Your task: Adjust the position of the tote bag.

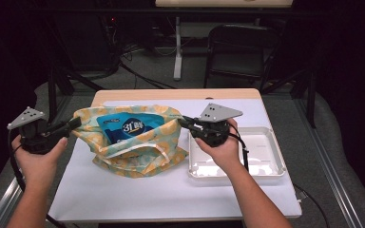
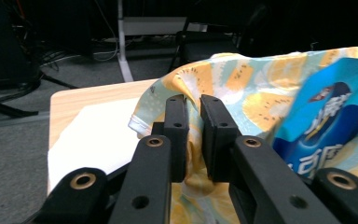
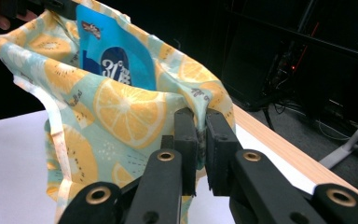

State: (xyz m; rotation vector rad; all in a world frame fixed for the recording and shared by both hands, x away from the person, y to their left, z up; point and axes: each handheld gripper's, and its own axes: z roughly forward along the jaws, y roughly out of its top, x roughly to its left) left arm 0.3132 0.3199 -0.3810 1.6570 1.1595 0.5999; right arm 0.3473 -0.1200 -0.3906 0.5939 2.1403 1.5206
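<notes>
High view: a lemon-print cloth bag (image 1: pixel 133 142) is sitting on the white-covered counter (image 1: pixel 171 190), with a blue packet (image 1: pixel 126 127) inside it. Left tongs (image 1: pixel 75 122) are pinching the bag's left rim, jaws nearly together with fabric between them. Right tongs (image 1: pixel 184 121) are pinching the right rim likewise, beside a white tray (image 1: pixel 266 156).

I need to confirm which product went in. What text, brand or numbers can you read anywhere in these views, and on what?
"31": white figures in a dark blue oval on the blue packet inside the citrus-print fabric bag.
Other characters after "31" and larger white ones lower on the packet: too blurred to read.
Small dark script on the bag's fabric: too small to read.
White tray: no text visible.
</notes>
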